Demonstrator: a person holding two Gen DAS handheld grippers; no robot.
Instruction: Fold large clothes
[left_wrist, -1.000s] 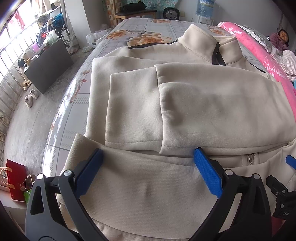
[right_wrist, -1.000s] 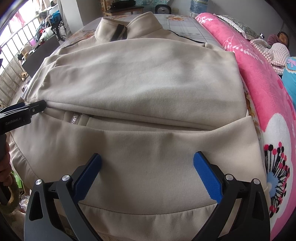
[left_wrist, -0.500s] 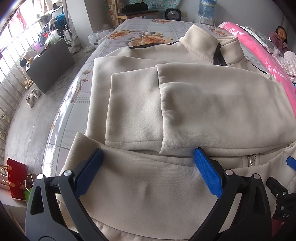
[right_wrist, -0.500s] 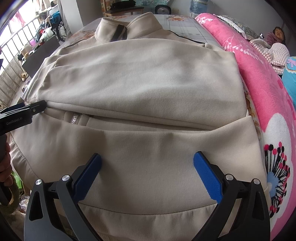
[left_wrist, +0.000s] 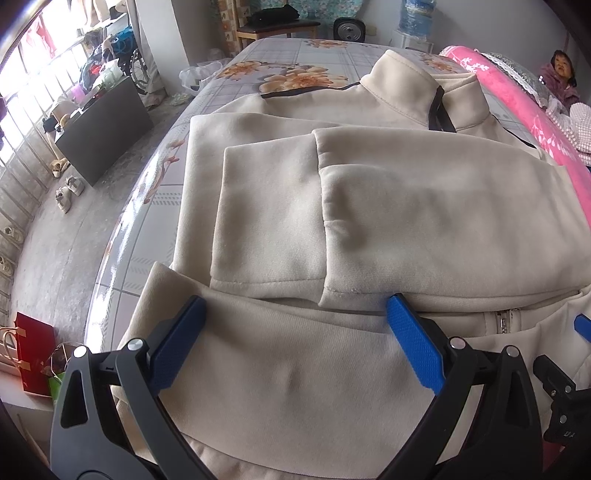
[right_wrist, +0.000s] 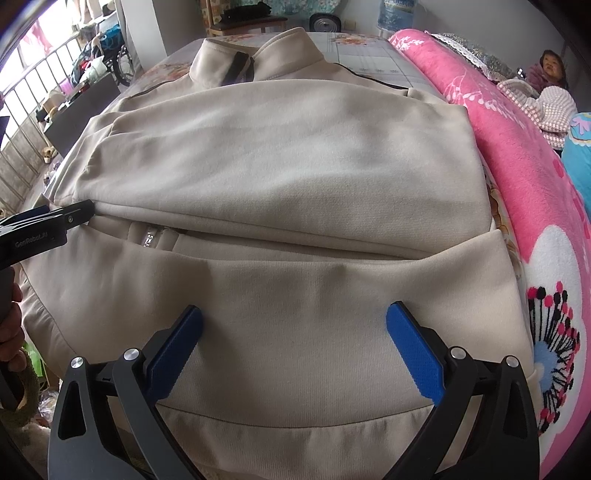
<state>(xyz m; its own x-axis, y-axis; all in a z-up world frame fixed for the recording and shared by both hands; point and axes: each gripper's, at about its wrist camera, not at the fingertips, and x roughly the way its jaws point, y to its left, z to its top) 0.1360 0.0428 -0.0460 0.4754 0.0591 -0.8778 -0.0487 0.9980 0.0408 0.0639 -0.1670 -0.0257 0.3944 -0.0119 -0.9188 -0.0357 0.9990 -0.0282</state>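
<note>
A beige zip jacket (left_wrist: 406, 206) lies on a floral table, collar (left_wrist: 413, 99) at the far end, both sleeves folded across its chest. Its bottom hem part (left_wrist: 295, 369) is folded up toward the sleeves. My left gripper (left_wrist: 295, 339) is open, blue pads spread over the hem's left half. My right gripper (right_wrist: 291, 347) is open over the hem's right half (right_wrist: 295, 295) of the same jacket (right_wrist: 280, 147). The left gripper's tip (right_wrist: 55, 221) shows at the left of the right wrist view. Neither gripper holds cloth.
A pink floral blanket (right_wrist: 524, 177) runs along the table's right side. A person (right_wrist: 550, 66) sits at the far right. A black box (left_wrist: 103, 129), shoes and a railing stand on the floor to the left. A red bag (left_wrist: 33, 354) sits near left.
Both grippers have stayed open and almost still over the folded hem. The views have shifted only very slightly.
</note>
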